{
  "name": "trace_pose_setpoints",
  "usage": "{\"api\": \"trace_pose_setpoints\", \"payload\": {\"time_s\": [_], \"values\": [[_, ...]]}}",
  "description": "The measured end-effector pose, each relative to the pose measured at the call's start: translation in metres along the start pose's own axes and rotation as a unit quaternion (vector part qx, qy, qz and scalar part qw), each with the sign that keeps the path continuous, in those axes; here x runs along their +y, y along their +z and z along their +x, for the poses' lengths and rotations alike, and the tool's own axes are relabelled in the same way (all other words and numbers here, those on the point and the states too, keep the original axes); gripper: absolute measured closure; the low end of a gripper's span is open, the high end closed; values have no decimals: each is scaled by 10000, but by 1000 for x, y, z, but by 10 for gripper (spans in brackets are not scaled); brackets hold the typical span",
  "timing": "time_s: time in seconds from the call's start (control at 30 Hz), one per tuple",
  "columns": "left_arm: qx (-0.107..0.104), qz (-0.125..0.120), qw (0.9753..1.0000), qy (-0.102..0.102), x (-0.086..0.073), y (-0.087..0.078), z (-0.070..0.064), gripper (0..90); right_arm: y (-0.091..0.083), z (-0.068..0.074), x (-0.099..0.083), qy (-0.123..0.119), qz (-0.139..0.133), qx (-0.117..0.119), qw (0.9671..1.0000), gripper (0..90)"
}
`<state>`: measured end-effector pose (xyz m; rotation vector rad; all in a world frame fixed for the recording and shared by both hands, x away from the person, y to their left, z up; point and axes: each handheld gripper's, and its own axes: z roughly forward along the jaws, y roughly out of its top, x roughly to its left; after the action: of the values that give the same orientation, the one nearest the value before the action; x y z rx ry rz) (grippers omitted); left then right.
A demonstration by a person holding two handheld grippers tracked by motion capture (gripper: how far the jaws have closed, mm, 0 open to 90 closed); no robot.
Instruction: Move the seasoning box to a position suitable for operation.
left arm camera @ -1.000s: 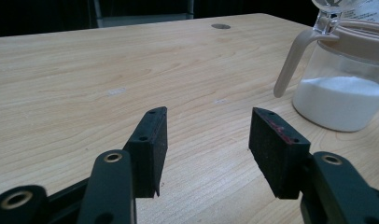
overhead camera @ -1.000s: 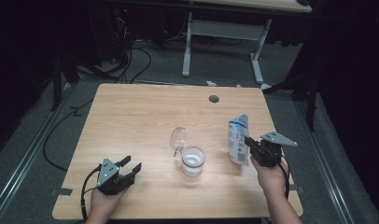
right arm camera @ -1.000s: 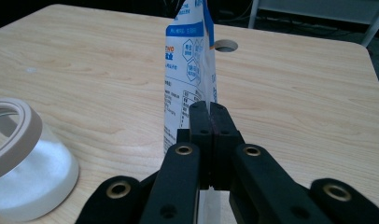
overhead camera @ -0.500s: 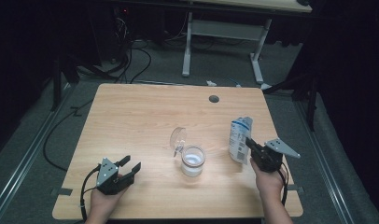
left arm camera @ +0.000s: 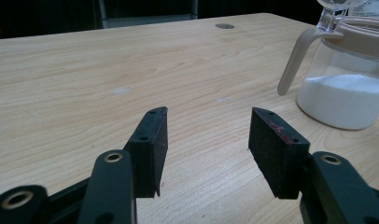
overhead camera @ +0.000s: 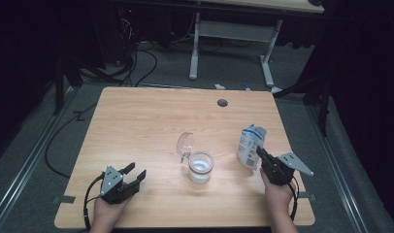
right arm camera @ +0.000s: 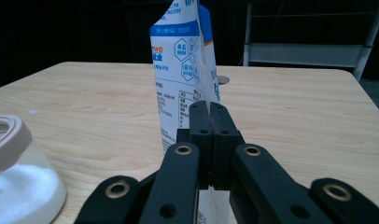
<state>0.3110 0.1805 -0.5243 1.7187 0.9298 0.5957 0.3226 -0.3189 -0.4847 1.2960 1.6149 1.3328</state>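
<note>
While my right tool [overhead camera: 261, 154] pinches the pouch [overhead camera: 249, 144] upright on the worktop [overhead camera: 151, 121] beside the jar [overhead camera: 200, 167] for pouring, my left tool [overhead camera: 135, 175] rests open, empty.

Left tongs [left arm camera: 204, 149] stood with jaws wide apart over the wooden counter [left arm camera: 108, 70], clear jar [left arm camera: 348, 84] of white powder beyond the right-hand jaw, its lid raised.
</note>
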Motion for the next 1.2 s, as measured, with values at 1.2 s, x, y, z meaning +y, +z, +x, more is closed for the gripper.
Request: {"api": "trace_pose_setpoints", "payload": {"time_s": [1.2], "values": [[43, -56, 9999, -118, -3, -4, -4, 495, -10, 4, -24, -78, 124, -62, 9999, 618]]}}
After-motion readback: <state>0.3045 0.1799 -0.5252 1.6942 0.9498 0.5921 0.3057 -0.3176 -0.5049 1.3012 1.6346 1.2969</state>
